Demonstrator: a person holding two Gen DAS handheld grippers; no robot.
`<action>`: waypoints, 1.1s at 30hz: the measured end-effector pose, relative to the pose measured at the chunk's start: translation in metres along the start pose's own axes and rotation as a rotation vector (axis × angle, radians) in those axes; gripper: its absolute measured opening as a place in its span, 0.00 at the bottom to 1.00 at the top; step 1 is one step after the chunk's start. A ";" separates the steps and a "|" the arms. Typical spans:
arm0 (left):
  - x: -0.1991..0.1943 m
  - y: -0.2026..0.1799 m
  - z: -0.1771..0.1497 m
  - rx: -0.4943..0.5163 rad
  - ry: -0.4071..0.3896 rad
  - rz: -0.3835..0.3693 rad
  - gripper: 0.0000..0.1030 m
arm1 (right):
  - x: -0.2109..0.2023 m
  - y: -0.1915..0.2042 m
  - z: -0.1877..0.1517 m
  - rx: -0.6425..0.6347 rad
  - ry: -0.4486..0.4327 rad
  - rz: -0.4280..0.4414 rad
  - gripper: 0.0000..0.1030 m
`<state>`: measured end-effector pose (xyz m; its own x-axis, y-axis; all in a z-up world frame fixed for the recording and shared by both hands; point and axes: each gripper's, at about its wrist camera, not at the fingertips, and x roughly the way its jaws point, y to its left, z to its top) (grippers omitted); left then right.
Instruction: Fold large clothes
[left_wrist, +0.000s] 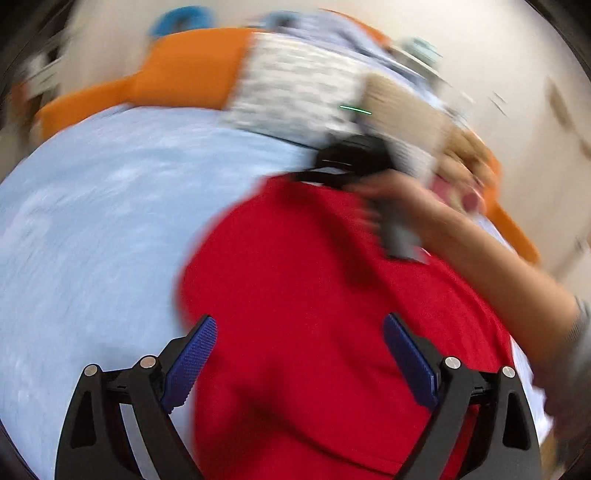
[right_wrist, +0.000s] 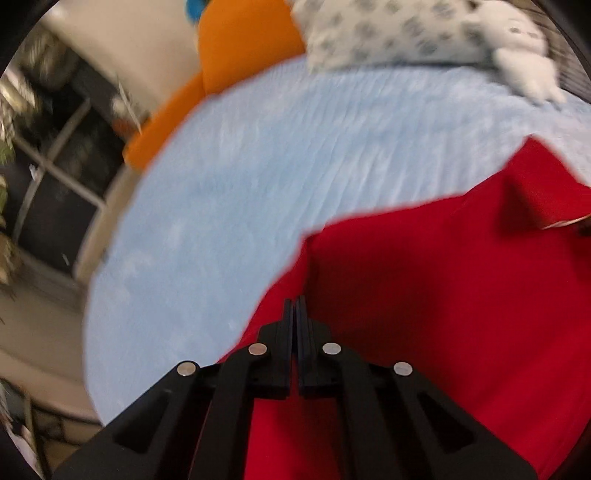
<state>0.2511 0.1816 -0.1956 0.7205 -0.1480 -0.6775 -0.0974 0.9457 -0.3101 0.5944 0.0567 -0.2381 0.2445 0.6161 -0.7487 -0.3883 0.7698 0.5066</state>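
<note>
A red garment (left_wrist: 314, 295) lies on a light blue bed cover (left_wrist: 92, 221). My left gripper (left_wrist: 299, 354) is open just above the garment's near part, its blue pads (left_wrist: 192, 362) spread wide with nothing between them. In the left wrist view the right gripper (left_wrist: 351, 162) is at the garment's far edge, held by a bare arm (left_wrist: 480, 258). In the right wrist view my right gripper (right_wrist: 295, 306) is shut on the red garment (right_wrist: 424, 295), pinching a fold of its edge above the blue cover (right_wrist: 240, 184). Both views are motion-blurred.
An orange bed frame or headboard (left_wrist: 184, 70) edges the bed. A white patterned pillow (left_wrist: 295, 88) and a plush toy (right_wrist: 517, 40) lie at the far side. A dark window (right_wrist: 62, 155) and the floor are to the left in the right wrist view.
</note>
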 end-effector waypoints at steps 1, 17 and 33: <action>0.000 0.015 0.005 -0.033 -0.011 0.016 0.90 | -0.004 -0.004 0.002 0.003 -0.005 -0.010 0.02; 0.088 0.110 0.000 -0.490 0.210 -0.465 0.90 | -0.069 0.068 -0.123 -0.406 -0.004 -0.192 0.73; 0.079 0.141 -0.014 -0.712 0.140 -0.589 0.91 | -0.049 0.135 -0.278 -0.723 0.252 -0.402 0.12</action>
<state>0.2847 0.2994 -0.3028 0.7028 -0.6243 -0.3412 -0.1740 0.3141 -0.9333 0.2831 0.0840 -0.2525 0.3131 0.1985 -0.9287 -0.8055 0.5736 -0.1490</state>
